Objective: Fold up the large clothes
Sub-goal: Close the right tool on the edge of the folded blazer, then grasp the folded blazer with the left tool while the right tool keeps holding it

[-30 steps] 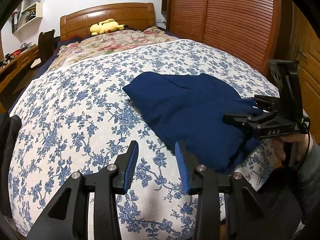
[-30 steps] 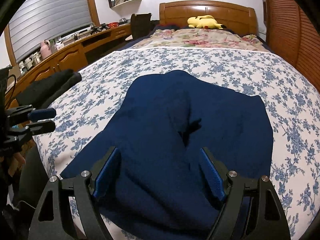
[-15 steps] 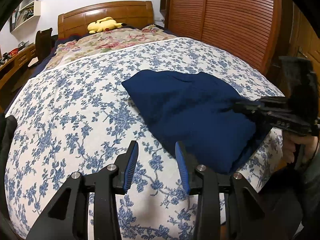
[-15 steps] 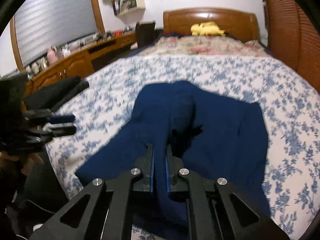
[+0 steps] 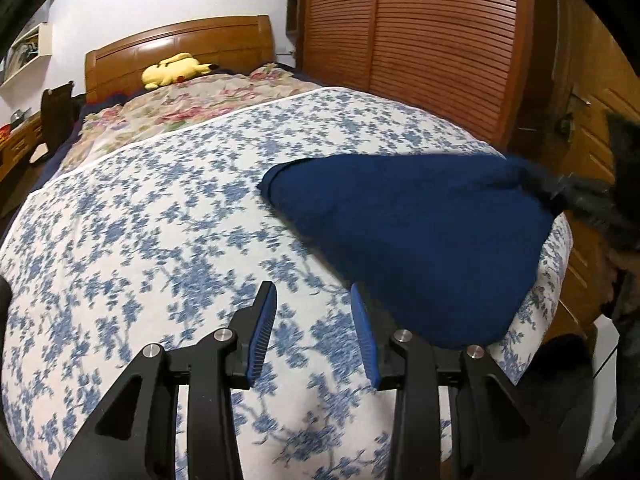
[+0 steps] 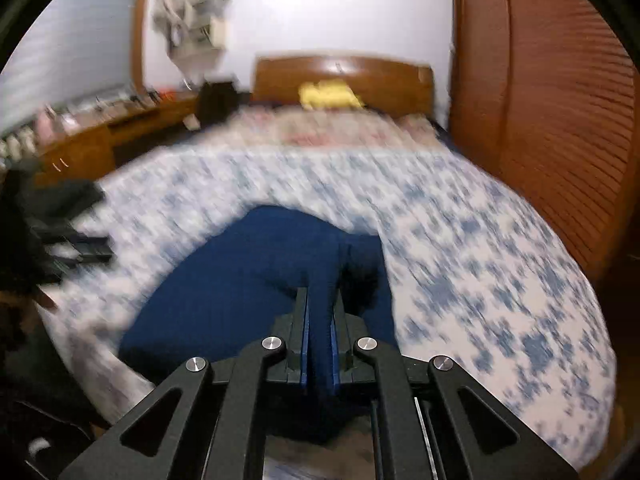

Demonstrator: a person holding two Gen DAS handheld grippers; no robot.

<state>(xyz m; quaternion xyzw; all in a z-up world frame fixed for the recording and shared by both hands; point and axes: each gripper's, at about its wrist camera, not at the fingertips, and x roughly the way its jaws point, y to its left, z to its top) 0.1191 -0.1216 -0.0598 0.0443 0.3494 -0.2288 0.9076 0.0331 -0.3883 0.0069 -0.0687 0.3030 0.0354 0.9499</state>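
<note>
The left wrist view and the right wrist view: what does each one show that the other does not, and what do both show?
Only the left wrist view shows the left gripper clearly, open over the blue-flowered white bedspread and holding nothing; it also shows a wooden panelled door at the far right.

Only the right wrist view shows the right gripper shut on a fold of the dark blue knitted garment, plus a long wooden desk and wall shelf, both blurred.

Both show the garment, bedspread, yellow plush toy, wooden headboard and slatted wooden wardrobe doors.
</note>
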